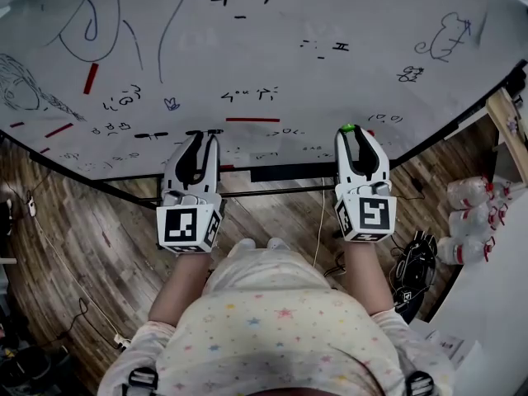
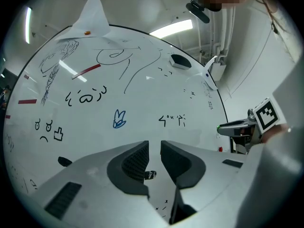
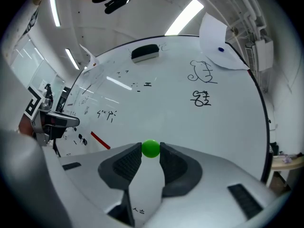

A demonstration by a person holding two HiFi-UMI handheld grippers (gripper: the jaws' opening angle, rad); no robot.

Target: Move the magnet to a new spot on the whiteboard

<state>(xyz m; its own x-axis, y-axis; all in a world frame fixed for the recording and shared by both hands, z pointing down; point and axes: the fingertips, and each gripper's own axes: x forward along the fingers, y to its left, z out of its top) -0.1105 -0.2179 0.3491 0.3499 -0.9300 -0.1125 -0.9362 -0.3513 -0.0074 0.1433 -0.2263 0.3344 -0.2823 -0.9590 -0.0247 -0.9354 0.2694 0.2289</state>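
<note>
A small green ball magnet (image 3: pixel 151 148) sits pinched between the fingertips of my right gripper (image 3: pixel 151 151), just in front of the whiteboard (image 3: pixel 190 127). The head view shows the green magnet (image 1: pixel 348 128) at the tip of the right gripper (image 1: pixel 356 135), near the whiteboard's (image 1: pixel 272 48) lower edge. My left gripper (image 2: pixel 154 144) faces the board with a narrow gap between its jaws and nothing held. A small black magnet (image 2: pixel 150 175) on the board shows through that gap. The left gripper (image 1: pixel 202 136) is level with the right one, to its left.
Red bar magnets (image 1: pixel 91 78) (image 1: pixel 252 120) and marker doodles are scattered over the board. A black eraser (image 3: pixel 145 52) clings higher up. A dark tray rail (image 1: pixel 289 172) runs under the board. Plastic bottles (image 1: pixel 474 221) and cables lie on the wooden floor at the right.
</note>
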